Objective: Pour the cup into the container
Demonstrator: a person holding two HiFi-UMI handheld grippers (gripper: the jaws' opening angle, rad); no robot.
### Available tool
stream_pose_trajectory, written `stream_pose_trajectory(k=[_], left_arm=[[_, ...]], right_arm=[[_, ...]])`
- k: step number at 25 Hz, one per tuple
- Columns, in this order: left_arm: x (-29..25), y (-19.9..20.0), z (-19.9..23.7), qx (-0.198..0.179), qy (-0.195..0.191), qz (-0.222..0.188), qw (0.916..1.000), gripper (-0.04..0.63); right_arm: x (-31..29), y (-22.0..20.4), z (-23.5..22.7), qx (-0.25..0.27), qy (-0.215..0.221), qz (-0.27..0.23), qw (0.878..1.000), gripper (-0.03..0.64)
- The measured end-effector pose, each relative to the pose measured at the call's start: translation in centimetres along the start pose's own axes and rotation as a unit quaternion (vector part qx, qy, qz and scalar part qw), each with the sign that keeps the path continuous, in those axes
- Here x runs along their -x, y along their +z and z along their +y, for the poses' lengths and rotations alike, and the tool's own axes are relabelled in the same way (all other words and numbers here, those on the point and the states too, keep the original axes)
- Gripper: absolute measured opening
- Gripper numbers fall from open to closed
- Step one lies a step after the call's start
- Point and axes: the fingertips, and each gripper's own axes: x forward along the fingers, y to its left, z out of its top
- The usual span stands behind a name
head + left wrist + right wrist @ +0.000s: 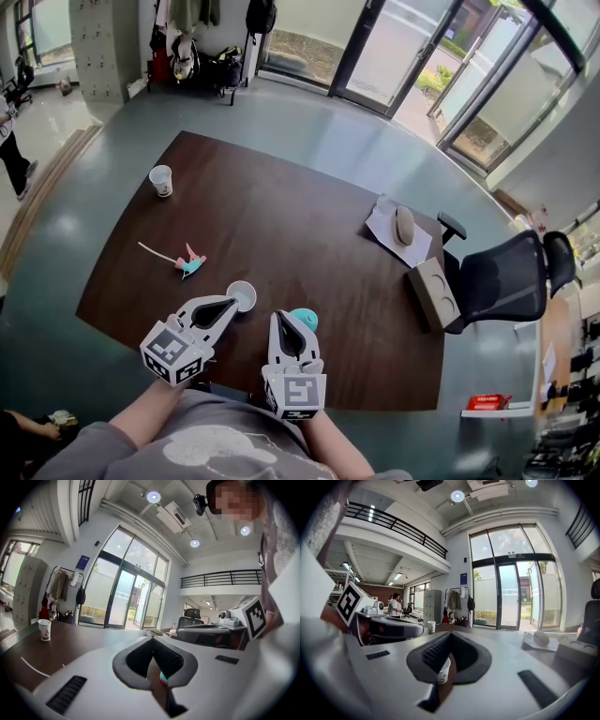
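A white paper cup stands near the table's front edge, just past the tip of my left gripper. A small teal container sits right beside it, at the tip of my right gripper. Both grippers lie low over the table, jaws together and holding nothing. In the left gripper view the left gripper is shut, and a bit of the teal container shows beyond the jaws. In the right gripper view the right gripper is shut, with the white cup showing behind it.
A second paper cup stands at the far left of the dark wooden table. A pink and teal item with a white stick lies left of centre. At the right are a mouse on paper, a cardboard box and an office chair.
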Motion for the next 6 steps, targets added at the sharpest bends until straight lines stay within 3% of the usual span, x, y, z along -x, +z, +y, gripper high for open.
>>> stream_pose_trajectory(k=[6], left_arm=[[0.22, 0.25, 0.41, 0.001, 0.001, -0.004, 1.0000, 0.006]], right_arm=[[-0.45, -0.06, 0.10, -0.004, -0.002, 0.002, 1.000, -0.012]])
